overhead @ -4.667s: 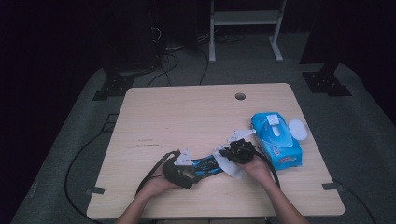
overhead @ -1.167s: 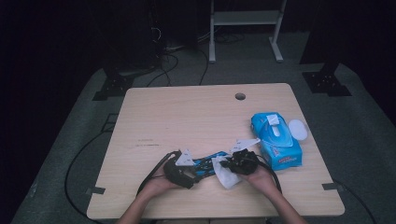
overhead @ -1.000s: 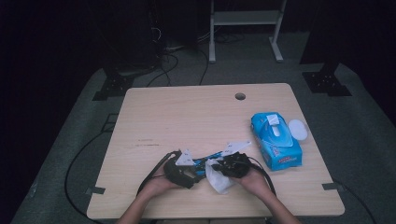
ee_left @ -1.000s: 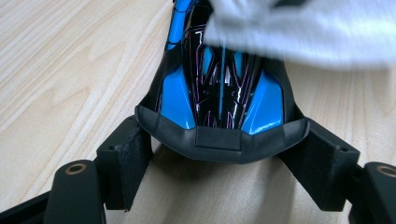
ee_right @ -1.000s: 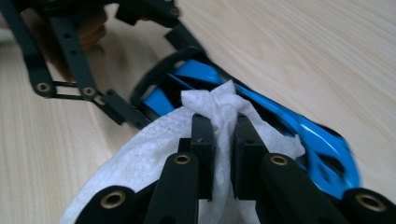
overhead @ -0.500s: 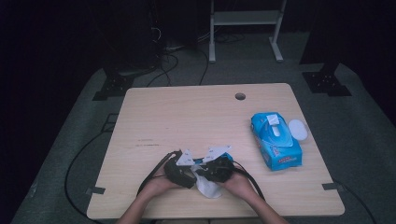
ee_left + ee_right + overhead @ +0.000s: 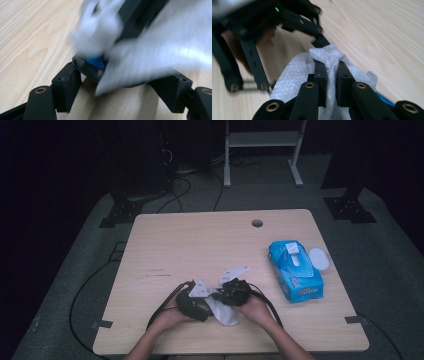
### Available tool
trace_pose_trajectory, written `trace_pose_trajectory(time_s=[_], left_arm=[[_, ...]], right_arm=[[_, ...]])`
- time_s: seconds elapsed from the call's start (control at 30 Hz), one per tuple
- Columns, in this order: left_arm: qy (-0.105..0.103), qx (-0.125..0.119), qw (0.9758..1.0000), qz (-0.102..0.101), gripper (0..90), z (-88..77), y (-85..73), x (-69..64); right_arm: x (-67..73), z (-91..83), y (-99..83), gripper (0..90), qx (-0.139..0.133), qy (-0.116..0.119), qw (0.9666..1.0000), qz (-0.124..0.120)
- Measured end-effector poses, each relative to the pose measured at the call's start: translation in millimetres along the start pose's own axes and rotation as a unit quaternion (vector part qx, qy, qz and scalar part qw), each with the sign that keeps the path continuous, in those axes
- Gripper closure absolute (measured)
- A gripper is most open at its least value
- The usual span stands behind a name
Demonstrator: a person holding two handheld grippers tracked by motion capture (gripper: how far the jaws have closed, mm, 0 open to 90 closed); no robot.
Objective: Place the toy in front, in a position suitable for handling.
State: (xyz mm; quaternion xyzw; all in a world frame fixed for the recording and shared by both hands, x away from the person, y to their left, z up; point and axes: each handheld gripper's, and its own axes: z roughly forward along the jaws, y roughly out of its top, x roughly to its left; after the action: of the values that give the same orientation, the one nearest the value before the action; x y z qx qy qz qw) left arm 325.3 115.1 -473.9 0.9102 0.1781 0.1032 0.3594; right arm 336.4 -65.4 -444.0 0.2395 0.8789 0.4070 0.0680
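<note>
Wooden table [image 7: 200, 245]: right gripper [image 7: 331, 65] clamps the limp wipe [image 7: 294, 72]; left gripper [image 7: 120, 82], at nine o'clock, clamps a black-and-blue object [image 7: 93, 65].

grippers counted: 2 (left gripper [image 7: 192, 301], right gripper [image 7: 235, 292]) | white wipe [image 7: 222, 309]: 1 | blue wipes pack [image 7: 295, 271]: 1 | white lid [image 7: 318, 259]: 1 | table [image 7: 200, 240]: 1
</note>
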Motion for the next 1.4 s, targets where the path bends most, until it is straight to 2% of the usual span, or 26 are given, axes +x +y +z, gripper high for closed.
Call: trace_pose_trajectory(time_s=[0.1,0.17,0.2,0.3,0.33,0.43,0.47,0.6,0.67,0.73,0.77,0.8,0.83,0.87,0.93,1.0,1.2,1.33,1.4], left_arm=[[-0.001,-0.001,1.0000,0.002,25.9,-0.1,-0.5,0.5],[-0.002,-0.001,1.0000,0.001,25.9,-0.2,-0.6,0.6],[-0.002,-0.001,1.0000,0.003,26.0,-0.2,-0.5,0.8],[0.001,-0.003,1.0000,0.007,26.1,0.5,0.2,0.5],[0.002,-0.001,1.0000,0.009,26.1,0.7,1.0,0.1],[0.003,0.000,1.0000,0.009,26.1,0.4,1.0,-0.3],[0.003,0.000,1.0000,0.008,26.1,0.4,1.0,-0.5],[0.004,0.000,1.0000,0.009,26.1,0.4,1.0,-0.6],[0.004,0.000,0.9999,0.011,26.2,0.3,1.0,-0.4],[0.003,-0.003,1.0000,0.008,26.1,0.6,0.5,-0.2],[0.003,-0.003,1.0000,0.008,26.1,0.6,0.5,-0.2],[0.003,-0.003,1.0000,0.008,26.1,0.5,0.3,-0.1],[0.002,-0.002,1.0000,0.009,26.1,0.4,0.3,0.1],[0.003,-0.001,1.0000,0.009,26.2,0.4,0.3,0.3],[0.002,-0.001,1.0000,0.008,26.2,0.4,0.3,0.1],[0.002,-0.001,1.0000,0.008,26.2,0.5,0.4,0.2],[0.004,-0.002,1.0000,0.008,26.2,0.2,0.0,-0.2],[0.001,-0.002,1.0000,0.006,26.2,0.3,-0.4,0.4],[0.001,-0.003,1.0000,0.006,26.2,0.4,-0.5,0.6]], right_arm=[[1.2,10.3,6.5,81.0,0.016,-0.009,0.9998,-0.013],[-1.6,11.0,5.9,81.0,0.018,-0.013,0.9997,-0.013],[-12.4,7.1,1.6,81.1,0.014,-0.017,0.9998,0.003],[-20.4,1.7,-1.6,81.1,0.012,-0.026,0.9995,0.015],[-24.0,-3.0,-3.2,81.1,0.016,-0.047,0.9986,0.018],[-22.8,-2.8,-2.7,81.2,0.016,-0.050,0.9985,0.014],[-19.1,-0.7,-1.3,81.1,0.015,-0.045,0.9988,0.009],[-18.7,-0.5,-1.9,81.0,0.014,-0.036,0.9993,0.004],[-22.8,-4.8,-4.3,81.0,0.013,-0.043,0.9989,0.007],[-33.3,-15.2,-11.3,81.1,0.013,-0.065,0.9977,0.011],[-33.3,-15.2,-11.3,81.1,0.013,-0.065,0.9977,0.011],[-42.5,-21.8,-17.7,81.1,0.029,-0.090,0.9955,0.011],[-42.5,-21.8,-17.7,81.1,0.029,-0.090,0.9955,0.011],[-52.8,-28.8,-26.4,81.2,0.028,-0.089,0.9952,0.032],[-55.5,-32.3,-29.5,81.2,0.025,-0.094,0.9945,0.040],[-54.3,-36.1,-34.0,81.1,0.028,-0.106,0.9933,0.037],[-52.3,-37.8,-37.4,81.1,0.027,-0.108,0.9934,0.026],[-56.6,-46.6,-50.1,81.1,0.020,-0.120,0.9916,0.043],[-58.9,-52.1,-56.5,78.2,0.015,-0.120,0.9907,0.063]])
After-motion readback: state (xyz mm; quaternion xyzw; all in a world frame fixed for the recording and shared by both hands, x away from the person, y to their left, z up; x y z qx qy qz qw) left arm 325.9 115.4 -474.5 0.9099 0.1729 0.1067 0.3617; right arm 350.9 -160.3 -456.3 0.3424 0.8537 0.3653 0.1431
